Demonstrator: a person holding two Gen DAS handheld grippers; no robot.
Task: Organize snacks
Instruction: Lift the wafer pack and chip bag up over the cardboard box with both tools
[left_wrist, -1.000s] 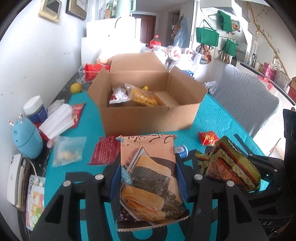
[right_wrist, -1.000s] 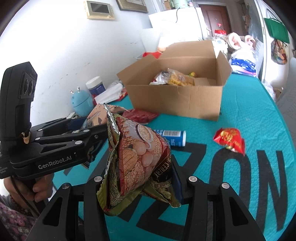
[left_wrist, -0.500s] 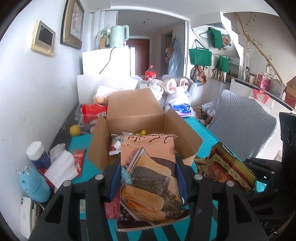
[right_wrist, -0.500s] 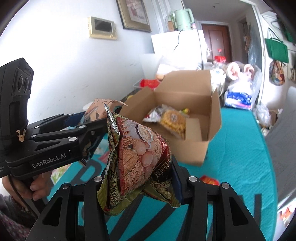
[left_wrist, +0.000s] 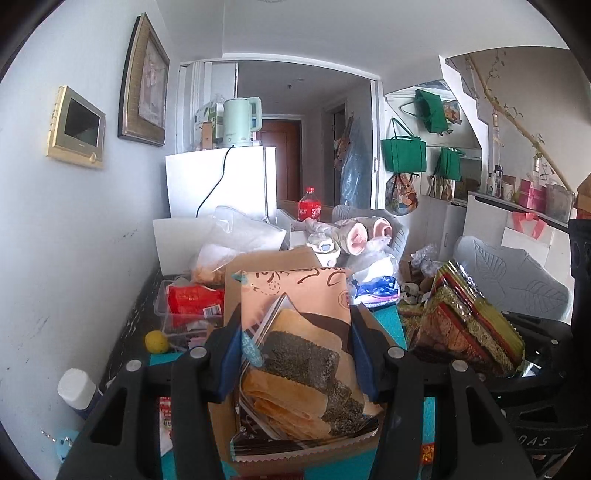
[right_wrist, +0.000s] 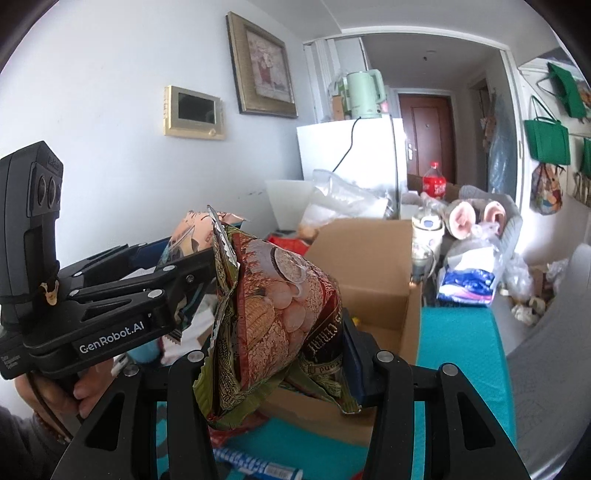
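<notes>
Above the near wall of the open brown cardboard box (left_wrist: 273, 266) I am carrying two packets, one per gripper. My left gripper (left_wrist: 295, 354) pinches a tall peach-and-brown printed packet of seaweed crackers (left_wrist: 295, 332) across its middle; both blue-padded fingers (left_wrist: 229, 350) press its side edges, with its top standing clear beyond them and its crimped bottom hanging toward the camera. My right gripper (right_wrist: 280, 354) squeezes a crumpled red-and-gold foil cereal bag (right_wrist: 273, 306) low on its body, and the puffed upper part leans left toward the left tool.

To do the drop well, I judge I should bring each packet fully past the box's near wall and over the open inside before spreading the fingers. One at a time is better, since the two tools sit just beside each other. The crumpled bag's loose lower corner could catch the rim, so I would lower it before letting go. I would lay the tall packet flat, not on end.

Beneath the box lies the teal tablecloth (right_wrist: 458, 354), with a small blue-and-white tube (right_wrist: 258, 467) at its near edge.
</notes>
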